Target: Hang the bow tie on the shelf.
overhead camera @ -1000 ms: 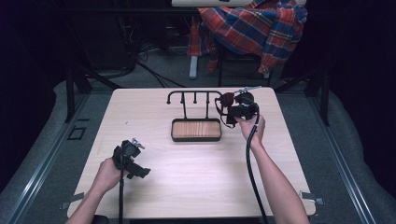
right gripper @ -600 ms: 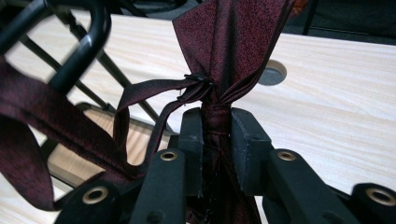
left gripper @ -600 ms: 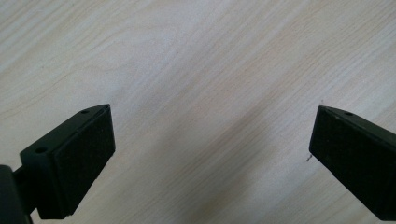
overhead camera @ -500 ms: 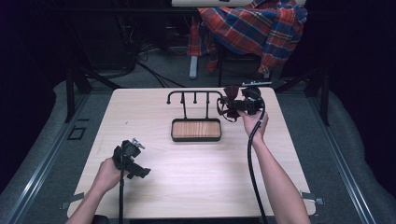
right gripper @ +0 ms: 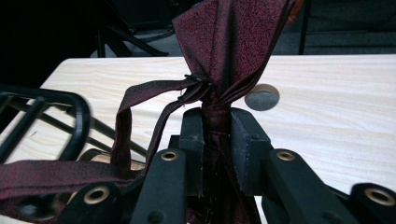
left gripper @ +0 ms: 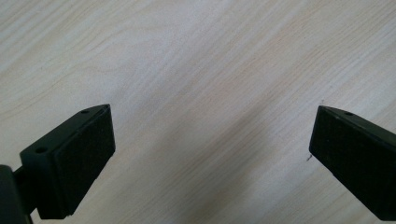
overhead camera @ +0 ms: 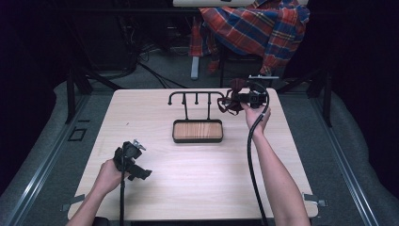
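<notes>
A dark red bow tie (right gripper: 229, 51) with its strap (right gripper: 130, 116) is pinched at its knot in my right gripper (right gripper: 215, 121), which is shut on it. In the high view that gripper (overhead camera: 251, 98) hovers above the table, just right of the black hook rack (overhead camera: 195, 96), and the bow tie (overhead camera: 229, 102) hangs by the rack's right end. The rack rises from a black tray with a wooden floor (overhead camera: 197, 131). My left gripper (overhead camera: 129, 160) rests low over the table's front left, jaws wide open over bare wood (left gripper: 210, 116), with one fingertip (left gripper: 74, 154) at the left.
The light wooden table (overhead camera: 202, 188) carries a round cable hole (right gripper: 261, 97) near its far edge. A plaid shirt (overhead camera: 254, 28) is draped over a chair behind the table. Cables trail from both grippers toward the front edge.
My right gripper has carried the bow tie a little up and toward the far side, beside the rack's right end. The left gripper has stayed put.
</notes>
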